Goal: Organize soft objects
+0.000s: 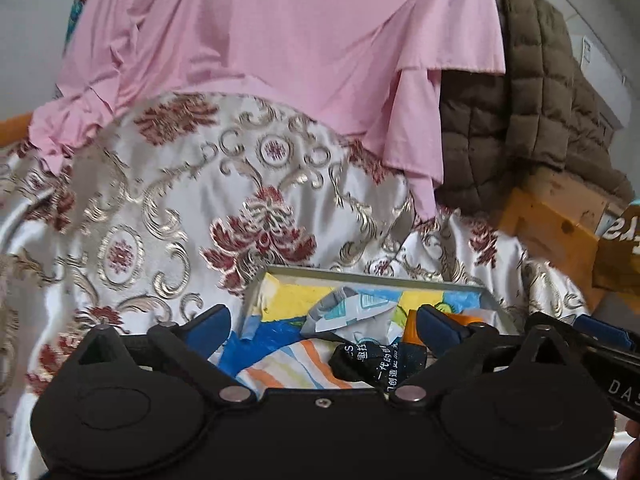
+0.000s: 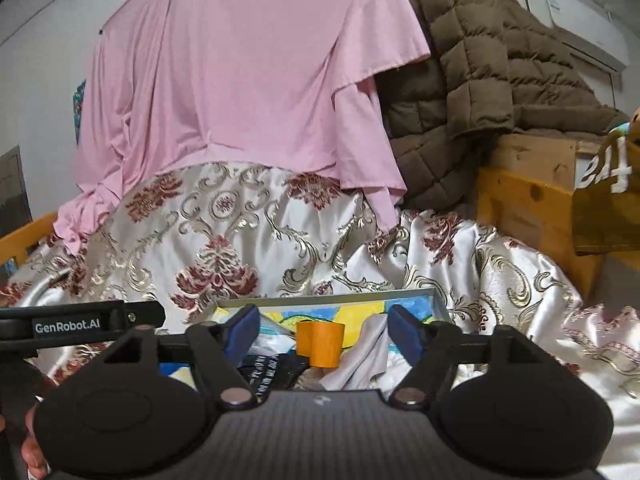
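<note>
Left gripper point(image 1: 324, 322) and right gripper point(image 2: 324, 326) both spread wide, holding nothing, over shallow tray point(image 1: 372, 274) on the bed. Socks point(image 1: 376, 364), striped cloth point(image 1: 288, 364), orange roll point(image 2: 320, 342) piled inside, partly hidden. Pink garment point(image 1: 280, 40) drapes behind.

Both grippers held side by side, pointing fwd & slightly down, w/ jaws spread wide and nothing between the blue pads. Left gripper point(image 1: 324, 320) sits just left of the right one, whose arm and blue pad show at the right edge of the left wrist view; right gripper point(image 2: 324, 322) likewise sees the left unit's black bar at its left edge. A bit of hand point(image 2: 34, 440) shows lower left in the right wrist view.
</note>
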A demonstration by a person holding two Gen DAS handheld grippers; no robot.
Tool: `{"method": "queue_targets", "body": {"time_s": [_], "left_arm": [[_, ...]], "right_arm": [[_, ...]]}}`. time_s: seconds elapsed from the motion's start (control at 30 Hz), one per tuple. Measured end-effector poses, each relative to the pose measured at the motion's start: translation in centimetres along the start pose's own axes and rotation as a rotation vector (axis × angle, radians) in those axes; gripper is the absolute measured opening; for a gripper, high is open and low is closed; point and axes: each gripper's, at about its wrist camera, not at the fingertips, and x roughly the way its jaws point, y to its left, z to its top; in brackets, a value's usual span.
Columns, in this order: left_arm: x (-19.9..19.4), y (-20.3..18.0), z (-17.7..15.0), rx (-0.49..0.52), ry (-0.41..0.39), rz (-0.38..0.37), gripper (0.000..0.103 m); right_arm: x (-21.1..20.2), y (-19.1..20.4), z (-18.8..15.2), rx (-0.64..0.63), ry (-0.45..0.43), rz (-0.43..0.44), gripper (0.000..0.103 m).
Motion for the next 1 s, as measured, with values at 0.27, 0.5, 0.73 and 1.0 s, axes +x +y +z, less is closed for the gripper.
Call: {"method": "queue_targets", "body": {"time_s": [0.27,0.5,0.73,1.0], "left_arm": [[-6.6,0.4,-0.3,0.0,-0.062,0.006,0.101],[-12.0,0.4,-1.1,0.022,-0.12,0.016,0.102],[-16.5,0.1,-2.1,0.03,-0.15,0.018,0.102],[-20.9,-0.1,-3.6,0.045,-0.171,0.019,0.102]], "right_arm": [[-5.8,1.0,0.6,0.007,-0.045,0.005,0.088],[-10.4,1.7,0.6,0.01,-0.085,0.016,0.092],[-14.8,2.2,-0.1,0.009,-0.113,0.022,0.097],[-18.9,2.4,-2.0,0.016,-0.123,0.019,0.099]]}}
